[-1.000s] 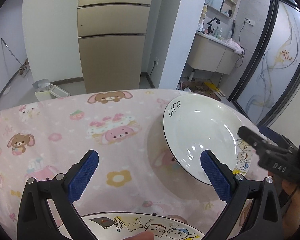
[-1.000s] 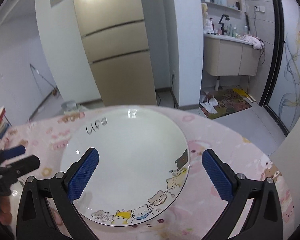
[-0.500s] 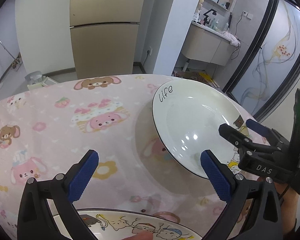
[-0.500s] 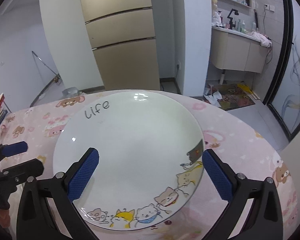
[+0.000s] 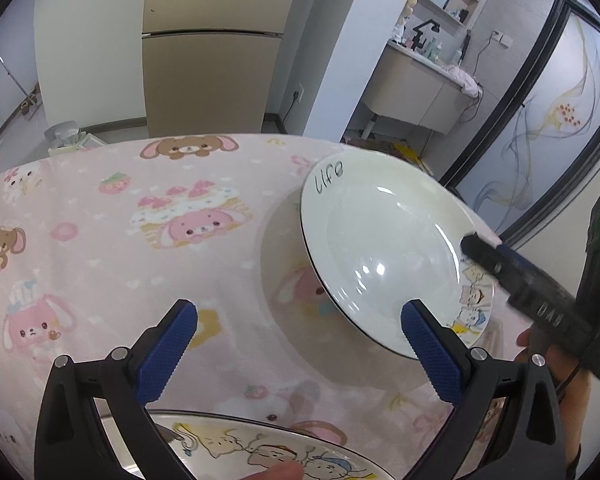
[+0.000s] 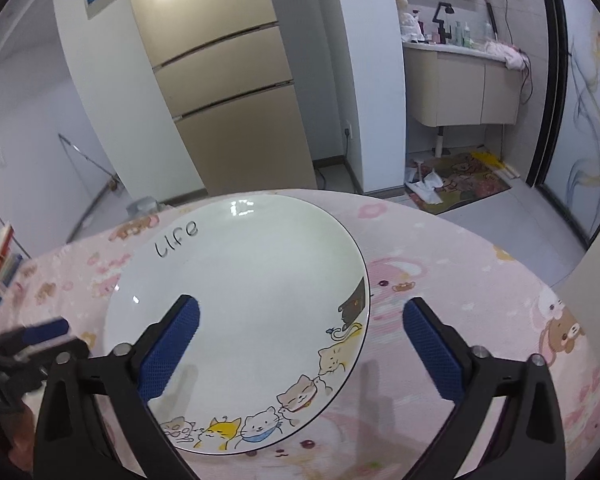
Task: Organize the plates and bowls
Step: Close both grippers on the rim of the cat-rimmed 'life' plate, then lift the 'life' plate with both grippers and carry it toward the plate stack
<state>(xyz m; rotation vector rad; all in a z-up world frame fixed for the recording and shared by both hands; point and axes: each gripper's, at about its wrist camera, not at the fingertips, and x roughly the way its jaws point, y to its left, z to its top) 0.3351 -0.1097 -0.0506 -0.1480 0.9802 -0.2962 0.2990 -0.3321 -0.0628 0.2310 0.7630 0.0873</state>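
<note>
A white plate [image 6: 240,288] marked "Life" with cartoon cats on its rim lies on the pink tablecloth [image 6: 460,288]. My right gripper [image 6: 298,332] is open above its near right rim, with one finger over the plate and one beside it. In the left wrist view the same plate [image 5: 380,248] lies at the right, and the right gripper [image 5: 484,254] reaches over its right rim. My left gripper [image 5: 300,344] is open and empty above the cloth, left of the plate. A second cartoon plate [image 5: 260,452] lies at the bottom edge under the left gripper.
The round table's cloth [image 5: 120,240] shows bunny and bear prints. Beyond the far edge stand a beige fridge [image 5: 212,48], a white pillar [image 5: 320,40] and a washbasin cabinet [image 5: 416,88]. The left gripper [image 6: 40,340] shows at the left of the right wrist view.
The right gripper has drawn back and lifted a little, so the "Life" plate looks smaller and farther. The left gripper's view has shifted slightly. Both grippers stay open.
</note>
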